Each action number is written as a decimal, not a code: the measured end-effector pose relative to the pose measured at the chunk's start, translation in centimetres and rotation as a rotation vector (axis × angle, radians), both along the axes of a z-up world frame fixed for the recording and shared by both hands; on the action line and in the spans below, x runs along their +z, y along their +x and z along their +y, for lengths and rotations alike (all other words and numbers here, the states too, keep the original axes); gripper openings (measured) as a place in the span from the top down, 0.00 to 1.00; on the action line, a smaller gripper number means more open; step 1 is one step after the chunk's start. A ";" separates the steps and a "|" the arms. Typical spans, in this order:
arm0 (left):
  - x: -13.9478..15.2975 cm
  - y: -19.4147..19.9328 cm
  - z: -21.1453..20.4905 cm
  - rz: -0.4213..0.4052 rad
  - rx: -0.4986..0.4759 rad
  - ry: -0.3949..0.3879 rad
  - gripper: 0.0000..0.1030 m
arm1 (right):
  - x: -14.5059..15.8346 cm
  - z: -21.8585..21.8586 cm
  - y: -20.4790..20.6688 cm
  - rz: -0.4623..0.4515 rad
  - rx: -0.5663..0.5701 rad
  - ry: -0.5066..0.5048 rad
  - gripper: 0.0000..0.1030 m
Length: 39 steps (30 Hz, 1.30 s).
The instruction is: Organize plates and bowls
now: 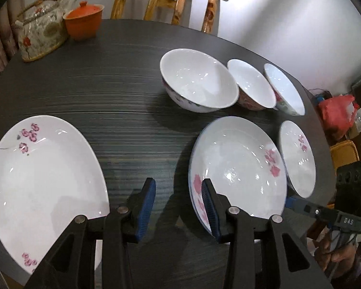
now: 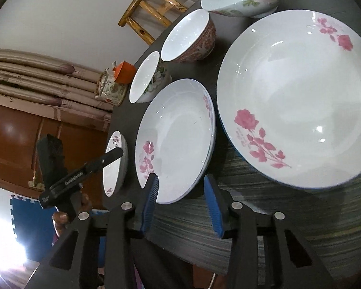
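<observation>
White plates and bowls lay apart on the dark surface (image 1: 122,91). Both claws gaped empty; the right claw (image 2: 180,202) straddled the middle plate's (image 2: 178,134) near rim, left claw (image 1: 179,207) just beside it.

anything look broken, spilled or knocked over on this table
Nothing stands out. The three bowls sit upright in a row, the three plates lie flat and apart, none chipped or spilled. The teapot and orange lidded cup stand upright at the far edge.
</observation>
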State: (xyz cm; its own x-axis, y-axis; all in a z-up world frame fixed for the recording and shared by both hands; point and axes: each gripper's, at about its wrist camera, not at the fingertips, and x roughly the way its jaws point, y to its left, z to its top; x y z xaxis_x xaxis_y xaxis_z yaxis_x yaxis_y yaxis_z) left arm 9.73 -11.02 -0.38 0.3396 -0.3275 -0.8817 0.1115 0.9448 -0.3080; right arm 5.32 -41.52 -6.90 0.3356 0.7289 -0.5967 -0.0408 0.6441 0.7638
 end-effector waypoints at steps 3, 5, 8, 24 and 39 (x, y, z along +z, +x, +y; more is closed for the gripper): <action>-0.8 0.8 -0.7 0.008 -0.044 0.035 0.61 | -0.4 0.0 0.5 0.011 -0.013 -0.016 0.63; -1.1 1.0 -1.3 -0.003 -0.070 0.054 0.61 | -0.6 0.0 0.9 0.017 -0.016 -0.007 0.63; -1.4 1.3 -2.5 -0.023 -0.130 0.066 0.61 | -0.9 0.1 1.2 0.025 -0.016 -0.006 0.63; -2.9 2.6 -1.9 0.016 -0.151 -0.065 0.86 | -2.1 0.3 2.3 0.062 0.002 -0.006 0.82; -0.8 -0.3 -1.0 -0.072 -0.050 -0.043 0.89 | -2.5 1.0 2.3 0.030 0.033 -0.014 0.87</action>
State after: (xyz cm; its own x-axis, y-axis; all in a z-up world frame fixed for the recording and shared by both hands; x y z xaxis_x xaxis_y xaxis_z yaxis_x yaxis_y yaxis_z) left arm 9.42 -12.04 -1.15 0.3840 -0.3829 -0.8402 0.1819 0.9235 -0.3378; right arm 7.65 -40.56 -9.39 0.2936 0.7310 -0.6159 -0.0397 0.6531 0.7562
